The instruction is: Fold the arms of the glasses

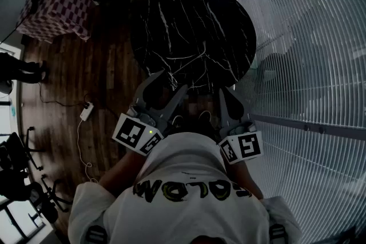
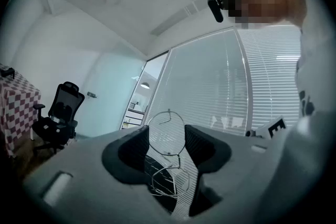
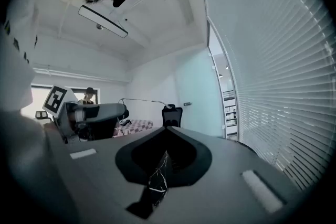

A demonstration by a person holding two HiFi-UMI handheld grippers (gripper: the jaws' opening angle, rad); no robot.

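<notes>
Thin wire-rimmed glasses [image 2: 170, 178] hang between the jaws of my left gripper [image 2: 167, 131], one round lens at the jaw tips and the other lower down, with the window blinds behind them. The jaws stand a lens-width apart and press on the rim, which holds the glasses in the air. In the head view the left gripper [image 1: 170, 82] is close to my body, over the near edge of a round black marble table [image 1: 194, 26]. My right gripper [image 1: 230, 91] is beside it, level, its jaws shut with nothing between them [image 3: 167, 131]. The glasses' arms are too thin to make out.
White window blinds [image 1: 309, 37] run along the right. A table with a checkered cloth [image 1: 57, 3] stands at the far left, with office chairs [image 1: 17, 180] at the near left. A power strip with its cable [image 1: 86, 111] lies on the wooden floor. A person [image 3: 90, 94] stands in the background.
</notes>
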